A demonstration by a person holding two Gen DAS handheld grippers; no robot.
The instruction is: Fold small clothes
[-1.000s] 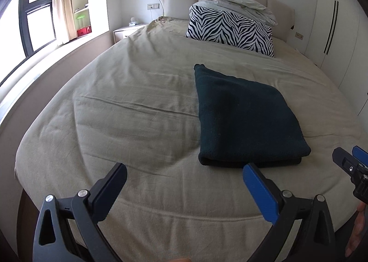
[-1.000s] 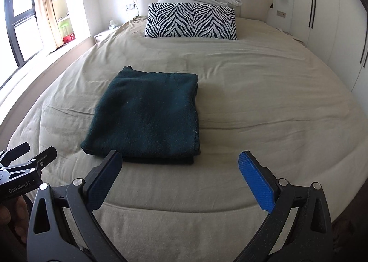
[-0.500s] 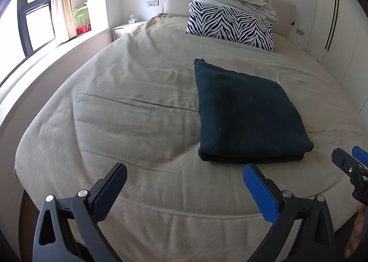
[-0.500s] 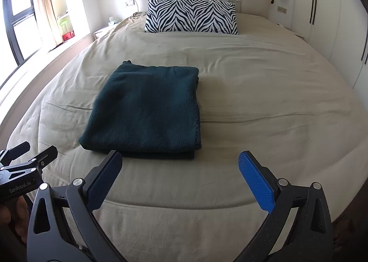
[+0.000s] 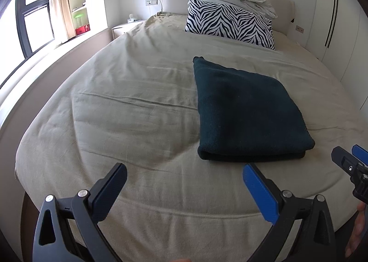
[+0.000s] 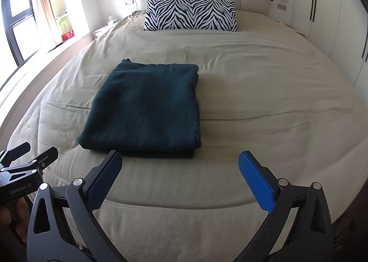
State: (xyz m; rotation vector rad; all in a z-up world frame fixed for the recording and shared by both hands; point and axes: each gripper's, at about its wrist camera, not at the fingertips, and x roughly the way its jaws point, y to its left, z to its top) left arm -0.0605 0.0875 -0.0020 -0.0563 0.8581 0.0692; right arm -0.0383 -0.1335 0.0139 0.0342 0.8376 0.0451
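Dark green folded garment [image 6: 147, 107] lying flat at centre-left of the right wrist frame, on the beige bed [image 6: 264, 101]. Left gripper [image 5: 184, 183] and right gripper [image 6: 180, 170] both spread wide, holding nothing. Risk: snagging one layer on regrasp, undoing the fold.

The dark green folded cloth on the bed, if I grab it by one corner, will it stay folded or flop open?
It would probably flop open: the cloth looks like soft fleece, and its layers lie loose at the near edge. It likely feels light for its bulk. The fuzzy surface should grip well rather than slip. Pinching all layers with each gripper would likely keep it folded.
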